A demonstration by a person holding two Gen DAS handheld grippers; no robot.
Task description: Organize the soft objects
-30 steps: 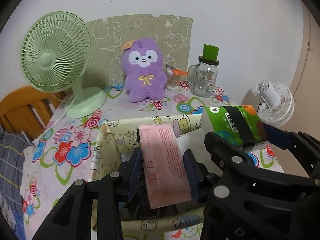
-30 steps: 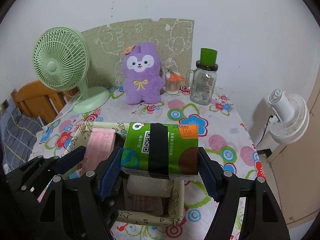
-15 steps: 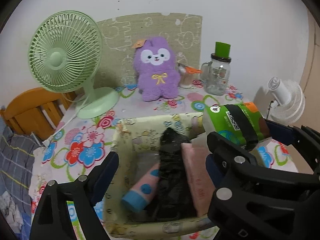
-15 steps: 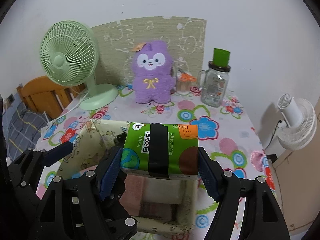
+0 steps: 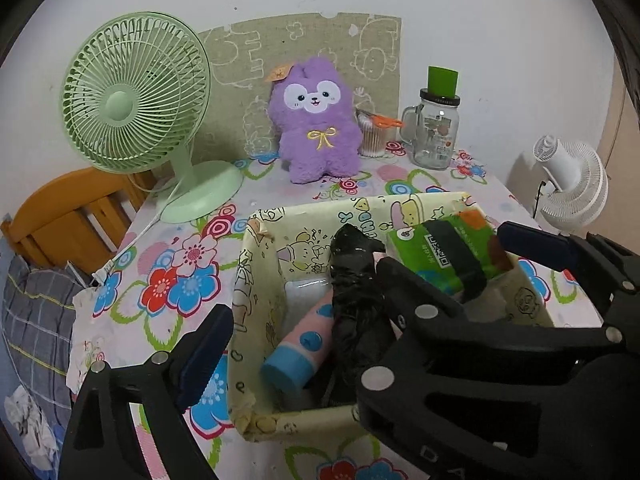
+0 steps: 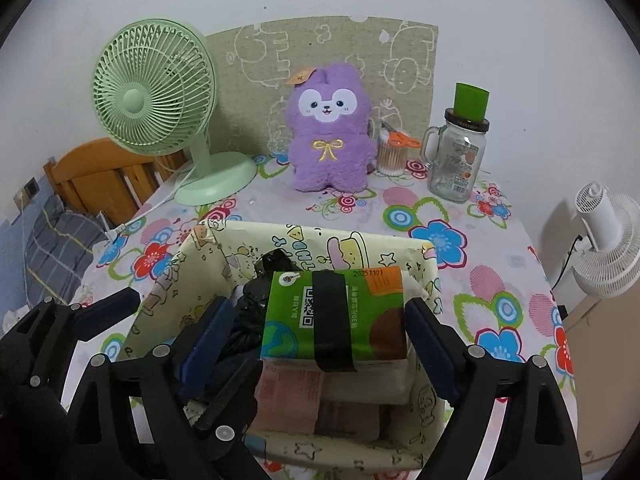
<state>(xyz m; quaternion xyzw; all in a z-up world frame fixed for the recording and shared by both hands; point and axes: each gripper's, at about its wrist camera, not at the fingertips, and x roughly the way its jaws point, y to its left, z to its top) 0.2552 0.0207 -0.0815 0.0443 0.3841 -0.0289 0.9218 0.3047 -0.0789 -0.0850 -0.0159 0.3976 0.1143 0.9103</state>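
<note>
A cream cartoon-print fabric box stands on the flowered table. In it lie a black folded bundle, a pink-and-blue tube and a pink packet. A green tissue pack rests on the box's contents. My right gripper straddles the pack, its jaws opening, with a gap at the left pad. My left gripper hangs over the box's left half, its jaws opening wide with nothing held. A purple plush sits upright at the back.
A green desk fan stands back left with its cord trailing off the table. At the back right stand a glass jar mug with a green lid and a cup with orange scissors. A white fan is off the right edge, a wooden chair to the left.
My left gripper let go of the pink packet, which dropped into the box, and its jaws spread wide. My right gripper lowered the green pack into the box and its jaws widened off it.
</note>
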